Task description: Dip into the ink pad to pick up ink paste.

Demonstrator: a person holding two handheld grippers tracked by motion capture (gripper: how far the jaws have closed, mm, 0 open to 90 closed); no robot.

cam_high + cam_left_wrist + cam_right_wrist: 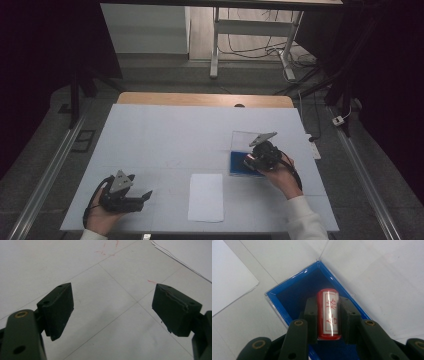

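In the high view, on the white-covered table [150, 135], at the near left: left gripper [142, 196] in a hand, resting low on the sheet, jaws apart and pointing toward the middle. Just to its right, a white sheet of paper [206, 197] lying flat near the front edge. At the right, right gripper [250, 161] in the other hand, over the blue box [236, 164], with the clear lid [245, 138] lying open just behind it. Beyond the table, grey floor and the legs of a white desk frame [215, 45].

In the left gripper view, two black pads spread wide, with bare white table sheet [107, 295] between them, marked by faint creases and a few red smudges.

In the right gripper view, jaws narrow and clamped on a red cylinder stamp [329, 312], its white label with red characters facing up. Directly beneath it, the blue box [294, 297], blue-lined, clear-walled, one corner pointing away. At the upper left, a corner of the white sheet of paper [229, 275] on the table.
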